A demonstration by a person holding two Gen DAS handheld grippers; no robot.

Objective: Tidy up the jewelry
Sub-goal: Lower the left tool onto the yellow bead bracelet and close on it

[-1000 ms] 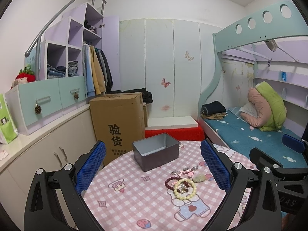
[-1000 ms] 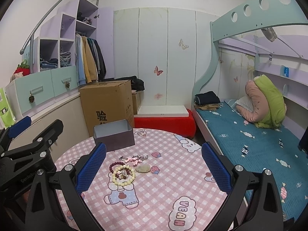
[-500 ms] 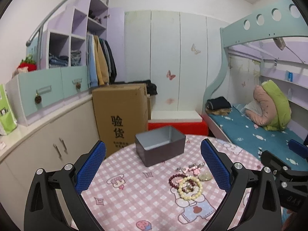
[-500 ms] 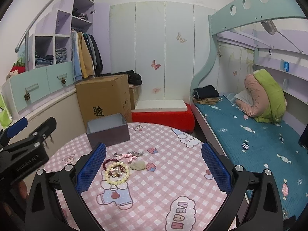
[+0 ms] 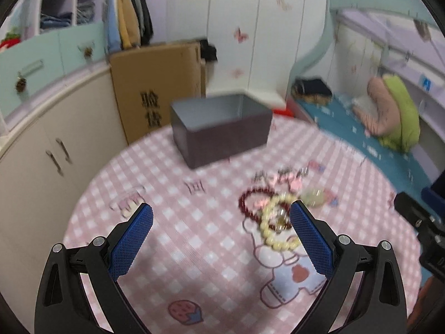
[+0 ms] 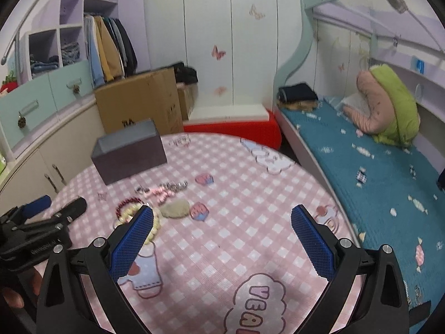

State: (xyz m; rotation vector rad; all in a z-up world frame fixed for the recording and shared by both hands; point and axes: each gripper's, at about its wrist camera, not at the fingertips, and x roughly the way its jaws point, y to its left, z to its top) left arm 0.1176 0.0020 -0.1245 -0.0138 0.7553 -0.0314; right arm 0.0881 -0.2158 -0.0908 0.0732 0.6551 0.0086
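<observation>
An open grey box [image 5: 222, 128] stands at the far side of a round table with a pink checked cloth [image 5: 172, 222]. Near the middle lie a dark red bead bracelet [image 5: 247, 206], a cream bead bracelet [image 5: 271, 228], a pale stone pendant [image 6: 175, 208] and small pink and silver pieces [image 6: 162, 190]. My left gripper [image 5: 221, 236] is open and empty above the cloth, its right finger beside the cream bracelet. My right gripper [image 6: 222, 239] is open and empty, its left finger over the cream bracelet [image 6: 126, 217]. The box also shows in the right wrist view [image 6: 129, 151].
A cardboard box [image 5: 155, 89] stands behind the table against cream cabinets [image 5: 41, 153]. A bed with a blue sheet [image 6: 375, 167] lies to the right. A red step [image 6: 230, 128] sits beyond the table's far edge.
Both grippers have tilted down and moved closer to the table and the jewelry. The left view is blurred by motion. Both stay open and empty.
</observation>
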